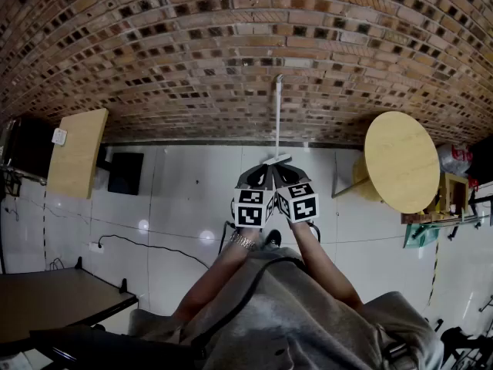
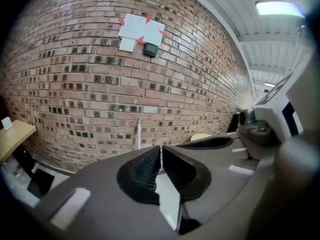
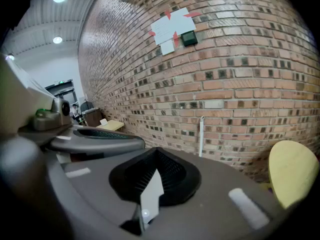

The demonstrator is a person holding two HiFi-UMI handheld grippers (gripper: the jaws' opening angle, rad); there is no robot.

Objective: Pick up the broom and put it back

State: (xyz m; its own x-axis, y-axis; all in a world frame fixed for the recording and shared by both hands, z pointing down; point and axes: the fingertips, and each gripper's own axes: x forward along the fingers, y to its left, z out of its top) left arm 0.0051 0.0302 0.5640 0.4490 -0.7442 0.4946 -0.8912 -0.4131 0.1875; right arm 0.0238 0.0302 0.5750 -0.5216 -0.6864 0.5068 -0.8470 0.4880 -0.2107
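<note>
A broom with a white handle [image 1: 278, 114] leans upright against the brick wall, its head [image 1: 275, 160] on the white floor. The handle also shows in the left gripper view [image 2: 139, 134] and the right gripper view [image 3: 201, 134], straight ahead at the wall. My left gripper [image 1: 254, 176] and right gripper [image 1: 287, 173] are held side by side just short of the broom head, touching nothing. Each one is shut with nothing between its pads: the left gripper [image 2: 161, 156] and the right gripper [image 3: 156, 159] both point at the wall.
A round yellow table [image 1: 400, 160] stands right of the broom, and a wooden table [image 1: 77, 153] stands at the left wall with a black mat [image 1: 125, 172] beside it. A dark table [image 1: 54, 299] and a floor cable [image 1: 146, 245] lie at lower left. Papers [image 2: 137, 29] hang on the wall.
</note>
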